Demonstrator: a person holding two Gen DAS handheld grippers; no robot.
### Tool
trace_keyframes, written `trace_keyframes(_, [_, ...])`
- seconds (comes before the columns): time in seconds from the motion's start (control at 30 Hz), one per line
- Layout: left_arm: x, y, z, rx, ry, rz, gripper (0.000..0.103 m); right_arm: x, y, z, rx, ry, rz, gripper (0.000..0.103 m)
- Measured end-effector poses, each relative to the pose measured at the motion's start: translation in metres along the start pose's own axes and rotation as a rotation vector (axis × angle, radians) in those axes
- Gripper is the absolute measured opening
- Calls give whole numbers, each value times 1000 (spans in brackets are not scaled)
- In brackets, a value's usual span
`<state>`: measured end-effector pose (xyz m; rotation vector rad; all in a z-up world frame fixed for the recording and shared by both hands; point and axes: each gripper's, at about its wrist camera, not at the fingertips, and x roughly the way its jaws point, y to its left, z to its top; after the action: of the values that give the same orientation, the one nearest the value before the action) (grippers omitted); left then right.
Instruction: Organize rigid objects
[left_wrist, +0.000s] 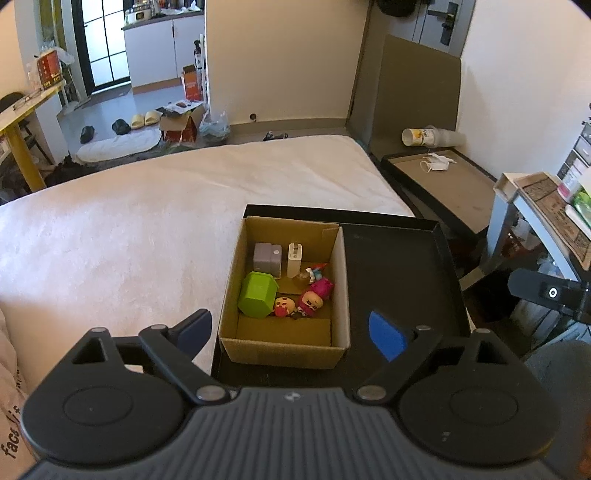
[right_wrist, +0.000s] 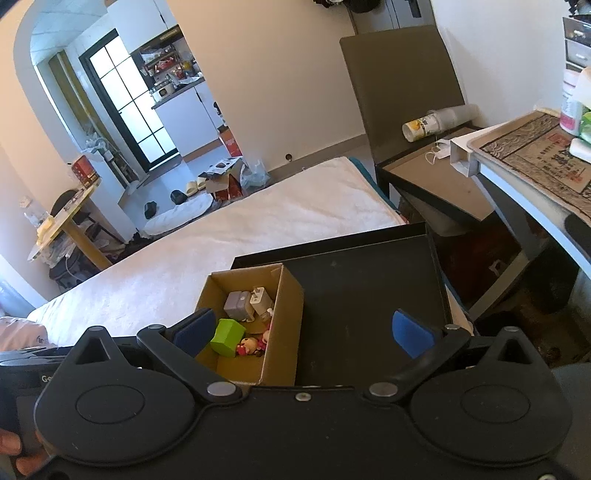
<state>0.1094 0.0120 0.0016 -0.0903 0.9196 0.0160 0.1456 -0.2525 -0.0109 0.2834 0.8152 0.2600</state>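
An open cardboard box (left_wrist: 236, 266) (right_wrist: 288, 314) stands in the left part of a shallow black tray (left_wrist: 399, 266) (right_wrist: 369, 288) on the bed. Inside it lie a green hexagonal block (left_wrist: 256, 293) (right_wrist: 228, 336), a grey block (left_wrist: 266, 256) (right_wrist: 238, 304), a white charger (left_wrist: 294, 258) (right_wrist: 260, 301), and small toy figures, one pink (left_wrist: 312, 301) and one with a red face (left_wrist: 284, 305) (right_wrist: 248, 345). My left gripper (left_wrist: 291, 330) hovers above the box's near wall, open and empty. My right gripper (right_wrist: 303, 332) hangs open over the box's right wall, holding nothing.
The bed's white cover (left_wrist: 147, 206) (right_wrist: 240, 236) stretches left and beyond the tray. A second black tray (left_wrist: 443, 184) (right_wrist: 436, 181) with a white mask stands beside the bed. A grey table (right_wrist: 517, 162) with papers is at the right. Floor clutter lies far back.
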Motion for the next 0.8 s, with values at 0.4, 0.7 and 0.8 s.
trace_keyframes(0.4, [-46,-10,-24,42,-79,18,97,-37,14,-19,-40,-28,-57,103])
trace_keyframes(0.7, [-80,-15,-47,53,-125,24,98,-66,19,-34,-52,-69,-45,103])
trace_keyframes(0.8, [-88,-16,-55,60,-135,27,98,-71,21,-40,-62,-77,-51,103])
